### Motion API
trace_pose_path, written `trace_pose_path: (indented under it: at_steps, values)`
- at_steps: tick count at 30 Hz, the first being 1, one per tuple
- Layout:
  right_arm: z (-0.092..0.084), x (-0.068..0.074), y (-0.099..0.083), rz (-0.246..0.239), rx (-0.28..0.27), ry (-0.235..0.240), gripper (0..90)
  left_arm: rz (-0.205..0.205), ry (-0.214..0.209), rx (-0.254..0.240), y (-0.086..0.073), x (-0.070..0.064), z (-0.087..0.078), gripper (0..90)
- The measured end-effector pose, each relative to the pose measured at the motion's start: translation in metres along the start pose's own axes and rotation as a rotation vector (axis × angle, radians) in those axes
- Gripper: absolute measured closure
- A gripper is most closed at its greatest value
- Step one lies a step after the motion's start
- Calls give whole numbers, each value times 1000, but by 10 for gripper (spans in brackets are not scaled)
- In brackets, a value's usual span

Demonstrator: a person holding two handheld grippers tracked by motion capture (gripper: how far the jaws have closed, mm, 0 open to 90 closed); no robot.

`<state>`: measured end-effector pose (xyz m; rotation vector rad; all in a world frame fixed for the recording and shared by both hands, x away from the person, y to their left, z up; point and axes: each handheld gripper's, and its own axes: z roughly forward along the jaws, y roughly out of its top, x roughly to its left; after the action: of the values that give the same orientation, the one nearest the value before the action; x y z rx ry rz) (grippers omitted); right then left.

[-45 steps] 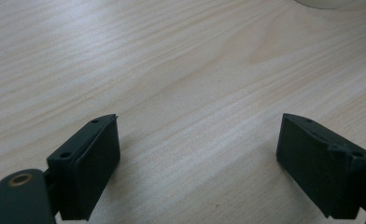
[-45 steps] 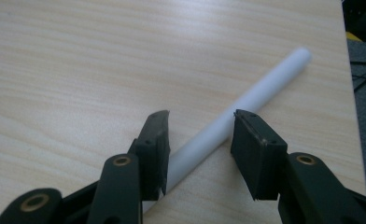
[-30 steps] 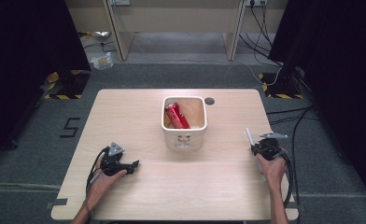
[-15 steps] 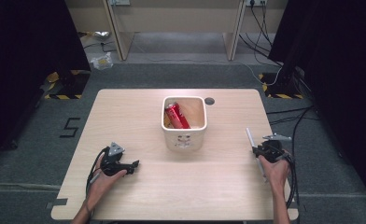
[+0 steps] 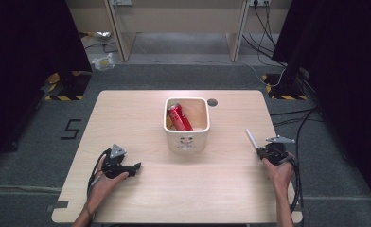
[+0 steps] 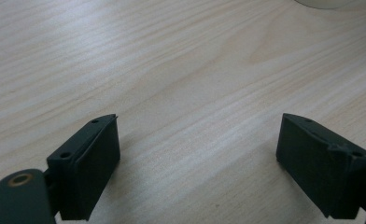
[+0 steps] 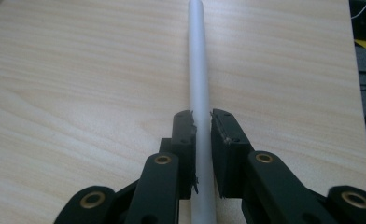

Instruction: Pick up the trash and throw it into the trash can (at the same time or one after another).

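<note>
My right gripper [image 5: 260,151] rests near the table's right edge, shut on a thin white rod [image 5: 251,138] that points away toward the far left. In the right gripper view its jaws have just been closing, and its pads [image 7: 186,126] press on both sides of the white rod [image 7: 197,70], which runs straight ahead over the wood. My left gripper [image 5: 135,167] lies at the front left of the table, pointing right. Its jaws stand wide open in the left gripper view, with bare wood between the left gripper's [image 6: 197,135] fingers.
A white square bin [image 5: 187,139] stands mid-table with a red can [image 5: 179,117] leaning inside. A round cable hole [image 5: 212,102] lies just behind the bin. The wooden table [image 5: 141,118] is bordered by grey carpet, with cables on the floor at the right.
</note>
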<state>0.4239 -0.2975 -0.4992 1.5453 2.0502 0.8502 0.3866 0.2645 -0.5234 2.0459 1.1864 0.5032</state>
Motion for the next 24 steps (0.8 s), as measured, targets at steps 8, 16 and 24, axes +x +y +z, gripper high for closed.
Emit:
trace_pose_path:
  at_steps: [8, 16, 24]
  values:
    - [-13, 5, 10, -11, -62, 21, 801, 1, 0, -1, 0, 0, 0, 126]
    - [-17, 10, 17, -22, -88, 38, 801, -2, 0, -1, 0, 0, 0, 126]
    - [-27, 17, 24, -42, -130, 55, 801, 0, 0, -1, 0, 0, 0, 126]
